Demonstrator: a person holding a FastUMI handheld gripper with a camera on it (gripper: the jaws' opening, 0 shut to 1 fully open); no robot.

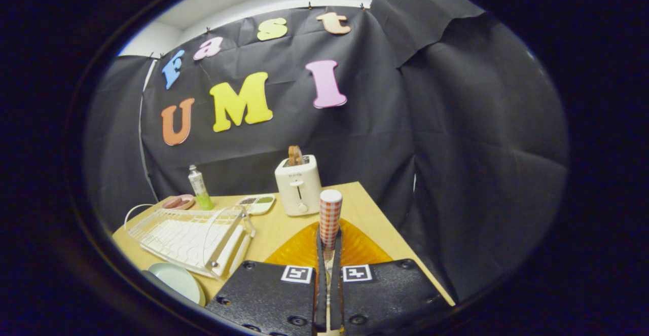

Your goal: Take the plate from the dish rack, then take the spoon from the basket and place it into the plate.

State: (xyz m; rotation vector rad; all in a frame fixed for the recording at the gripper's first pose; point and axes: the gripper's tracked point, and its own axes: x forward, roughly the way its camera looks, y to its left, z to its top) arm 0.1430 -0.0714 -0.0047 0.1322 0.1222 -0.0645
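The gripper (329,247) had its fingers pinched close together on the spoon (330,218), whose checkered orange-and-white handle with a white cap stood upright above the orange basket (355,247). The pale green plate (177,279) lay flat at the table's (355,199) near left edge, beside the white dish rack (190,237).

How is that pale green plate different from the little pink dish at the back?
The plate is pale green; the pink dish is pink. The plate lies near the gripper, in front of the dish rack; the dish sits beyond the rack, beside a tube. The plate looks empty; the dish holds something brownish. Both rest flat on the table.
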